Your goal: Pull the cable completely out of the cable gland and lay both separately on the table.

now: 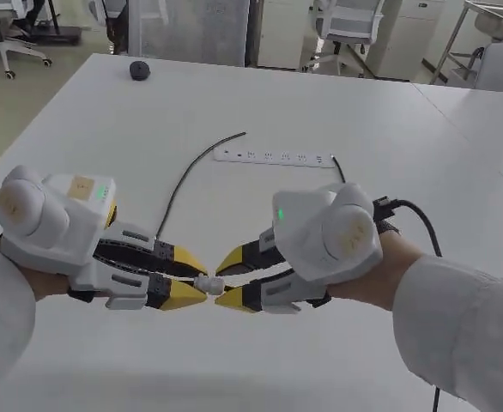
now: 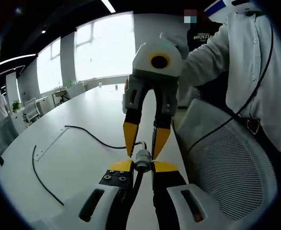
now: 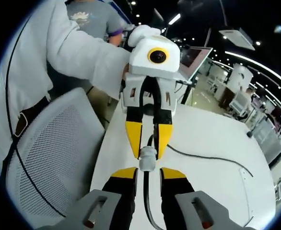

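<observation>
The white desk (image 1: pixel 389 129) carries everything. At the middle of its near edge we hold the left hand-held gripper (image 1: pixel 200 281) and the right hand-held gripper (image 1: pixel 224 281) tip to tip. A white strip (image 1: pixel 273 157) lies flat, further toward the far edge. The black cable (image 1: pixel 183 176) starts just beside the strip's left end and curves toward the near edge, passing behind the left jaws. The small pale gland (image 1: pixel 209 284) sits where the two sets of tips meet. In the left gripper view our jaws are drawn in to a narrow gap and touch the gland on both sides, gripping it. In the right gripper view the jaws stand equally narrow, with the gland's end and the cable in the gap. Whether they pinch either, we cannot tell.
</observation>
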A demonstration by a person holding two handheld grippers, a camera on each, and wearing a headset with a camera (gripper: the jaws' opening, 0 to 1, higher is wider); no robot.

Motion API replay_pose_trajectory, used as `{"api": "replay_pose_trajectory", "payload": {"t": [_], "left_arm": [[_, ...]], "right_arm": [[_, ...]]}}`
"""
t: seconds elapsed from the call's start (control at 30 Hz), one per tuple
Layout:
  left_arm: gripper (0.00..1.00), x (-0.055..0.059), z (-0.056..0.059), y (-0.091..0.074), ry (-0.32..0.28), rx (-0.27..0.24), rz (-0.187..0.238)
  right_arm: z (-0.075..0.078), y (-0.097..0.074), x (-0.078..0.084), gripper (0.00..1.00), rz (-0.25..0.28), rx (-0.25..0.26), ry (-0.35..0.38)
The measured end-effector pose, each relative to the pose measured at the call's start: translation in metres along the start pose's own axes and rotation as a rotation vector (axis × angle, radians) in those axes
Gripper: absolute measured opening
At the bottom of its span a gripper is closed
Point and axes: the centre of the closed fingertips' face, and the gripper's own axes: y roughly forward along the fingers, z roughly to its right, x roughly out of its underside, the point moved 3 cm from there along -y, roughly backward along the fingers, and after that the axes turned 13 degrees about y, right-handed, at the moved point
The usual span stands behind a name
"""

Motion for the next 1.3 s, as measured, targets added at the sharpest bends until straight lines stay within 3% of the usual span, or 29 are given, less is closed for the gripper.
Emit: {"api": "replay_pose_trajectory", "payload": {"t": [0.2, 0.43, 0.77, 1.3], "left_arm": [[0.15, 0.002, -0.001, -0.002, 0.0, -0.002, -0.012], [0.15, 0.005, -0.004, -0.007, 0.004, -0.003, -0.031], [0.15, 0.005, -0.008, -0.011, 0.011, -0.004, -0.058], [0.15, 0.006, -0.009, -0.011, 0.012, -0.012, -0.063]], "right_arm": [[0.003, -0.001, 0.003, 0.13, 0.021, -0.003, 0.058], [0.002, 0.0, 0.003, 0.06, 0.03, 0.005, 0.074], [0.003, 0.006, -0.004, 0.0, 0.039, 0.009, 0.067], [0.004, 0.008, -0.003, 0.0, 0.036, 0.021, 0.05]]}}
